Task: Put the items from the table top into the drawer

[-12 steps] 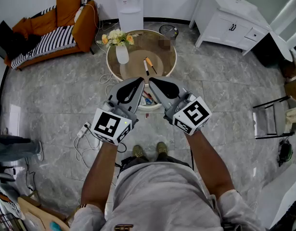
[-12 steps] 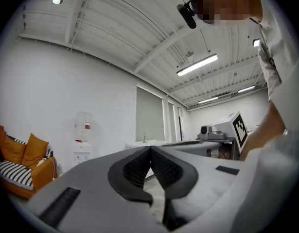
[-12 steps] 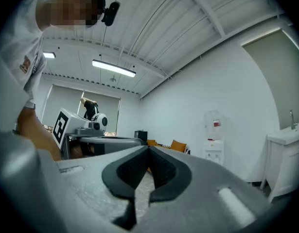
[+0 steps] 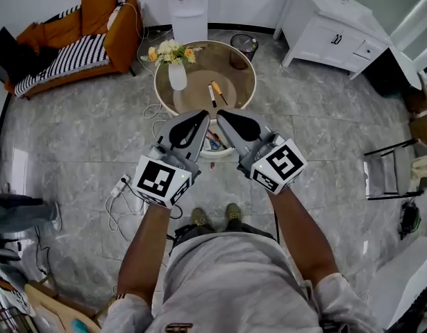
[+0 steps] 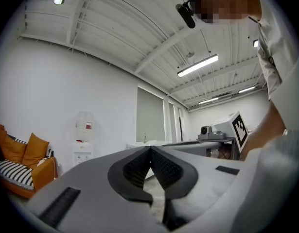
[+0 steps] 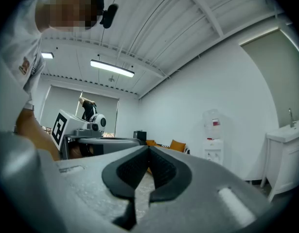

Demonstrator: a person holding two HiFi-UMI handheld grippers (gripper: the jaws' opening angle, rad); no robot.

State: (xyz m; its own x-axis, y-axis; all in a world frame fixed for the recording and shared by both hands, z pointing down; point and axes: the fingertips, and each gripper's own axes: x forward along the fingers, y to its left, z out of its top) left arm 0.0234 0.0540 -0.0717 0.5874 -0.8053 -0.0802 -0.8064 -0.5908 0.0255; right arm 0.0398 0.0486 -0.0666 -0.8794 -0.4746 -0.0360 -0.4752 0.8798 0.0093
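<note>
So, table [image 4: 234, 89]: round glass top; only the head view shows it, neither gripper view does.
Drawer [image 4: 213, 155]: open under the table's near edge, colourful bits inside, partly hidden behind my claws.
Left claw [image 4: 200, 118] [image 5: 150, 152]: level over that near edge; the left gripper view shows its pads pressed together, nothing between.
Right claw [image 4: 224, 118] [image 6: 149, 152]: just beside it, likewise closed and empty.
Vase [image 4: 177, 77]: upright with flowers, near the table's left edge.
Pen [image 4: 212, 96]: mid-table, just beside an orange-handled tool [image 4: 218, 93].
</note>
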